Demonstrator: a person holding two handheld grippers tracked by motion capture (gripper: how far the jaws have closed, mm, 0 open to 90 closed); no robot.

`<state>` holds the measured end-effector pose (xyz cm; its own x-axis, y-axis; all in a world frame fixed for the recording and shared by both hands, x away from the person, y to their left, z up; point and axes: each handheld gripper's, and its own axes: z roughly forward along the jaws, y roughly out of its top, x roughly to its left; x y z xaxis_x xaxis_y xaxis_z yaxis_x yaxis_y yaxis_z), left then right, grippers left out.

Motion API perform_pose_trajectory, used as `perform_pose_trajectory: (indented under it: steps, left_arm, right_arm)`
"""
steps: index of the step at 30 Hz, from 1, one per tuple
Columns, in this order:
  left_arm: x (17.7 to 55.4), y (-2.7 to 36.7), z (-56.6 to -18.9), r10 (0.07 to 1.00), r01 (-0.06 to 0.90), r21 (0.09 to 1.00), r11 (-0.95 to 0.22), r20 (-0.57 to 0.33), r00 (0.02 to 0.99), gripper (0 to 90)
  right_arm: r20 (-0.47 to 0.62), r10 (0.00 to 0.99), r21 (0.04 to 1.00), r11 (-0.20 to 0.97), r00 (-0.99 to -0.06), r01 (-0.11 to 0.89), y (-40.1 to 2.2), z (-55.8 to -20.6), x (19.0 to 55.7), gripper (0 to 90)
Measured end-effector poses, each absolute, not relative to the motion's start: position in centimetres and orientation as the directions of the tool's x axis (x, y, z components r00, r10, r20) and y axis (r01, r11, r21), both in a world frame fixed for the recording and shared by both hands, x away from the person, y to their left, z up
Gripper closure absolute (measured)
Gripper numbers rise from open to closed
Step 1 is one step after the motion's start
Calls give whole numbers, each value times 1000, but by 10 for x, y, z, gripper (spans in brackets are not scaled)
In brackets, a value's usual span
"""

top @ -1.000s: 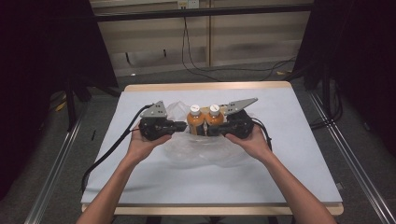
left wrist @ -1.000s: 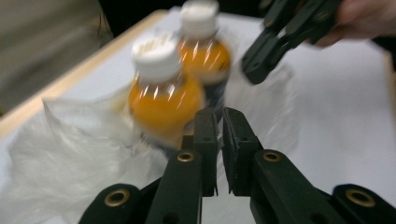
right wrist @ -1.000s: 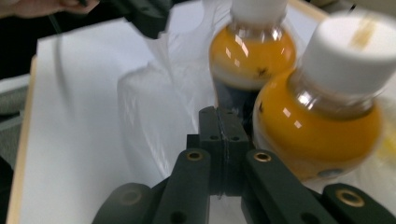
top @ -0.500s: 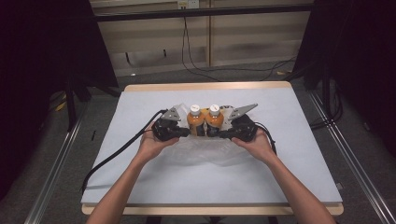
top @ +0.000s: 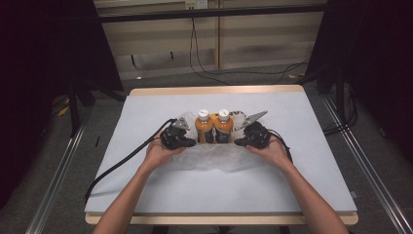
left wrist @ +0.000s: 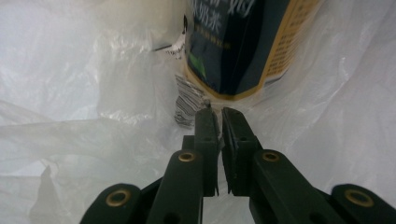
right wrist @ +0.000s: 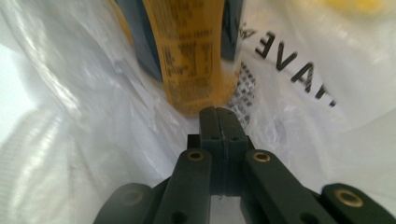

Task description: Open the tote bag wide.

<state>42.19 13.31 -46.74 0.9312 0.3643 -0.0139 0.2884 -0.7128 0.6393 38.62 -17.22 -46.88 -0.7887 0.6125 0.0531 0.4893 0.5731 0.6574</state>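
Both my grippers have slid forward, flanking 2 bottles (top: 215,128). My left gripper (left wrist: 218,122) and right gripper (right wrist: 218,120) pinch the plastic bag (top: 214,157), jaws nearly closed, to lift its rim around them.

On the thin plastic bag (right wrist: 327,116), in the right gripper view, big black capital letters read "AVA", with part of another letter before them, running slantwise; the word is cut off, so I can't say what it spells. Just below sits a patch of fine black print (right wrist: 243,95), too small to read. The bottle (right wrist: 196,51) there carries a yellow panel of tiny lines, blurred past reading. In the left gripper view the other bottle (left wrist: 243,46) has a dark label with pale Chinese characters along the top edge, cropped; I can't make them out. A barcode (left wrist: 187,100) shows beside it.
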Motion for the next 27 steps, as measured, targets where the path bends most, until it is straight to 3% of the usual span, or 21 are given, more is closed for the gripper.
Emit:
perform_pose_trajectory:
  steps: [14, 27]
  left_arm:
    - [418, 131, -469, 307, 208, 587, -783, 73, 949, 896]
    - [422, 140, -468, 339, 213, 557, -802, 132, 931, 900]
  right_arm:
    - [-3, 602, 602, 639, -798, 479, -167, -472, 387, 900]
    - [-86, 629, 561, 672, -772, 484, -184, -470, 389, 900]
